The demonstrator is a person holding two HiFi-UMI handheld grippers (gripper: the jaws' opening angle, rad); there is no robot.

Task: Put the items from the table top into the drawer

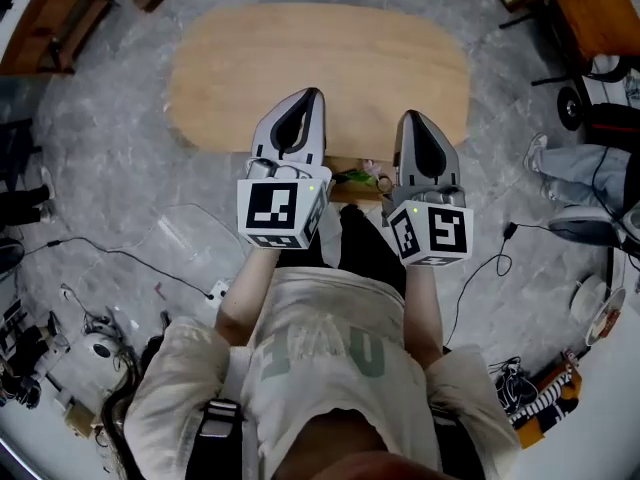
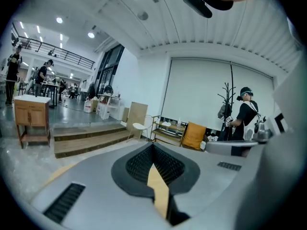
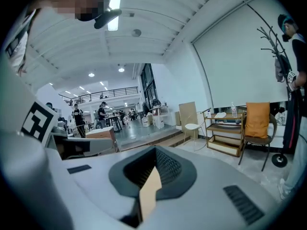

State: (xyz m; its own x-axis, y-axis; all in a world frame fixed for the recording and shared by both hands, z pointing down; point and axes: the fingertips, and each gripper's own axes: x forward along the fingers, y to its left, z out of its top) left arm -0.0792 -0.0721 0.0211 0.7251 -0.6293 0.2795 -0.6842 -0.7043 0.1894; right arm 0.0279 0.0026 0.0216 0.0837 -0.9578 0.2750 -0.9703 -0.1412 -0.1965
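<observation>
Head view: a person holds 2 grippers side by side above the near edge of an oval wooden surface (image 1: 320, 58). The left gripper (image 1: 312, 96) has its jaws pressed together on nothing. The right gripper (image 1: 412, 116) also has its jaws meeting at the tips, empty. Between them, under the surface's edge, a sliver of the drawer (image 1: 345, 192) shows, with a green item (image 1: 352, 176) lying inside. Cables (image 1: 130, 258) trail over the grey floor (image 1: 100, 148).

Wooden steps (image 2: 88, 138) and a small wooden cabinet (image 2: 31, 116) far left — an orange chair (image 2: 194, 134) and a coat stand (image 2: 225, 97) far right, over grey floor (image 1: 100, 148).
</observation>
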